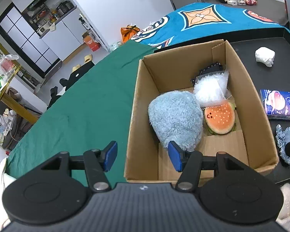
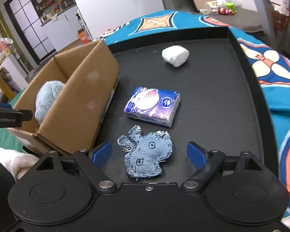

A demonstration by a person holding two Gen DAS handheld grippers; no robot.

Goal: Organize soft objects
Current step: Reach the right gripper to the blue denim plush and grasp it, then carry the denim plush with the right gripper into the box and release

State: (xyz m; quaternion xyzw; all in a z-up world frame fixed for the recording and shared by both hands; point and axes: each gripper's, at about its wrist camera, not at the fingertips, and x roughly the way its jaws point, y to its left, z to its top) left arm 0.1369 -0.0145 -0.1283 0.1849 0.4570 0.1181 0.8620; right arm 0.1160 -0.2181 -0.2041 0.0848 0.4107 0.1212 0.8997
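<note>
An open cardboard box (image 1: 141, 100) holds a fluffy light-blue plush (image 1: 176, 118), an orange burger plush (image 1: 219, 118), a white bagged item (image 1: 210, 89) and a dark pouch (image 1: 210, 70). My left gripper (image 1: 143, 157) is open and empty over the box's near left wall, its right pad by the blue plush. My right gripper (image 2: 149, 154) is open, its fingers either side of a flat denim animal toy (image 2: 147, 156) on the black tray (image 2: 222, 100). A purple tissue pack (image 2: 152, 105) and a white soft bundle (image 2: 175, 55) lie farther on the tray. The box (image 2: 77, 100) stands to the left.
A green cloth (image 1: 83, 108) covers the table left of the box. A teal patterned blanket (image 2: 270, 61) lies behind and right of the tray. The left gripper's body (image 2: 7, 116) shows at the right wrist view's left edge. Shelves and clutter stand in the background.
</note>
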